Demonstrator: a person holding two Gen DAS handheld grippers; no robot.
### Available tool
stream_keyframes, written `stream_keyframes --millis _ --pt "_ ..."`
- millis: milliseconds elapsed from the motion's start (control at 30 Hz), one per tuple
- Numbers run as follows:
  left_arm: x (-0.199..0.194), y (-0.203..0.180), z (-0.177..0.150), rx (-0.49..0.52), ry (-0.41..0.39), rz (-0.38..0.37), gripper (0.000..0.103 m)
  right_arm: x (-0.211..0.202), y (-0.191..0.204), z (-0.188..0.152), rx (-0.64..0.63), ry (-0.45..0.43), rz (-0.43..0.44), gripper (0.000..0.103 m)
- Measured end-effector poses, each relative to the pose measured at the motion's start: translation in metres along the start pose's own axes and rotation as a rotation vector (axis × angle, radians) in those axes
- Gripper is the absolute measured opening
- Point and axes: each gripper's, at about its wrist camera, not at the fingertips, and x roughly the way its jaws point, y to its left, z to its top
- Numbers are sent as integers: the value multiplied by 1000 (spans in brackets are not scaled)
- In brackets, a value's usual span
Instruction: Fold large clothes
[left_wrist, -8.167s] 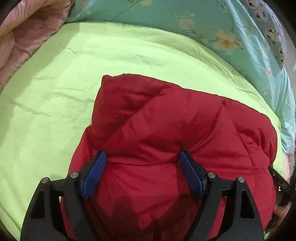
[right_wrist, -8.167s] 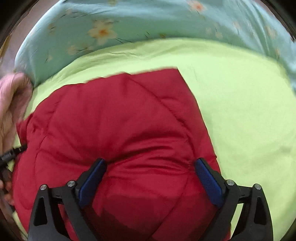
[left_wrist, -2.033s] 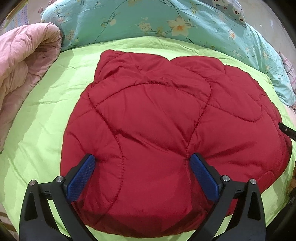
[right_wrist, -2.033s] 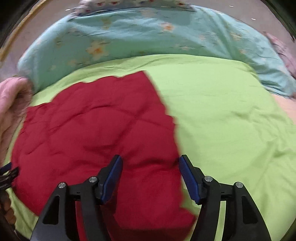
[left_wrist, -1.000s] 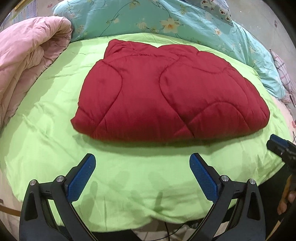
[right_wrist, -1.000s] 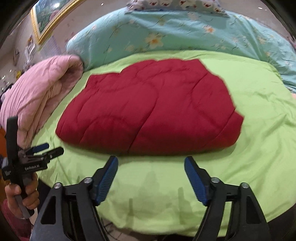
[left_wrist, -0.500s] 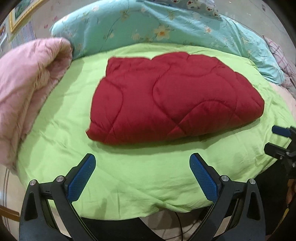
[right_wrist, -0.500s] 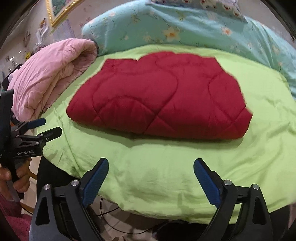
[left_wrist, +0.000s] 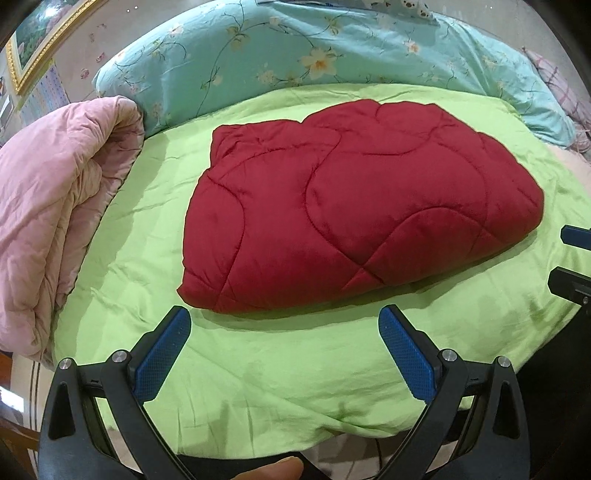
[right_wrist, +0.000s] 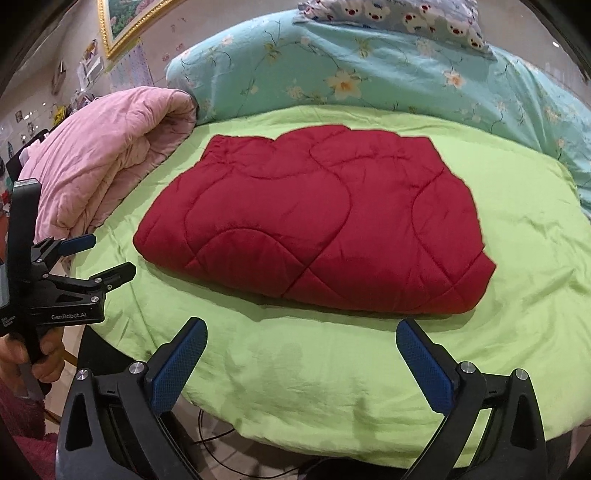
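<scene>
one red quilted garment (left_wrist: 354, 221) lying folded into a thick flat bundle, centre of both views, resting on the lime green cover (left_wrist: 258, 369) with bare cover all round it. folded edges stacked and squared off at the near side, so reads as a finished fold, set down mid-bed where nothing crowds it.

left gripper (left_wrist: 284, 354) hanging at the bottom of its own view, blue pads spread wide, nothing between them but green cover, well short of the bundle's near edge. right gripper (right_wrist: 301, 363) same story at the bottom of its view, fingers just been opening and now spread to full width, nothing caught between them. both clear of the cloth, probably pulled back to let the fold sit undisturbed.

left gripper also showing at the left edge of the right wrist view, held in a hand (right_wrist: 22, 354), fingers parted there too.

counting: one red garment, one pink quilt (left_wrist: 55, 221) rolled up at the left side, one floral turquoise duvet (left_wrist: 332, 55) bunched along the top, one bear-print pillow (right_wrist: 406, 18) at the upper right of the right wrist view, one gold picture frame (right_wrist: 122, 26) upper left. two grippers, four blue pads.

judging by the lie of things, folding looks about done.
</scene>
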Motion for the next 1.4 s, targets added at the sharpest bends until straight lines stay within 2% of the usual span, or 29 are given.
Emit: stream_keyframes --millis 133,700,1400 --pt "7 -1 3 2 7 17 102 13 -4 1 18 23 -4 103" --pt "30 -1 18 -31 27 -1 102 34 -4 20 11 42 -19 103" --pt "35 2 24 -60 23 -14 102 45 -4 34 16 45 -28 103"
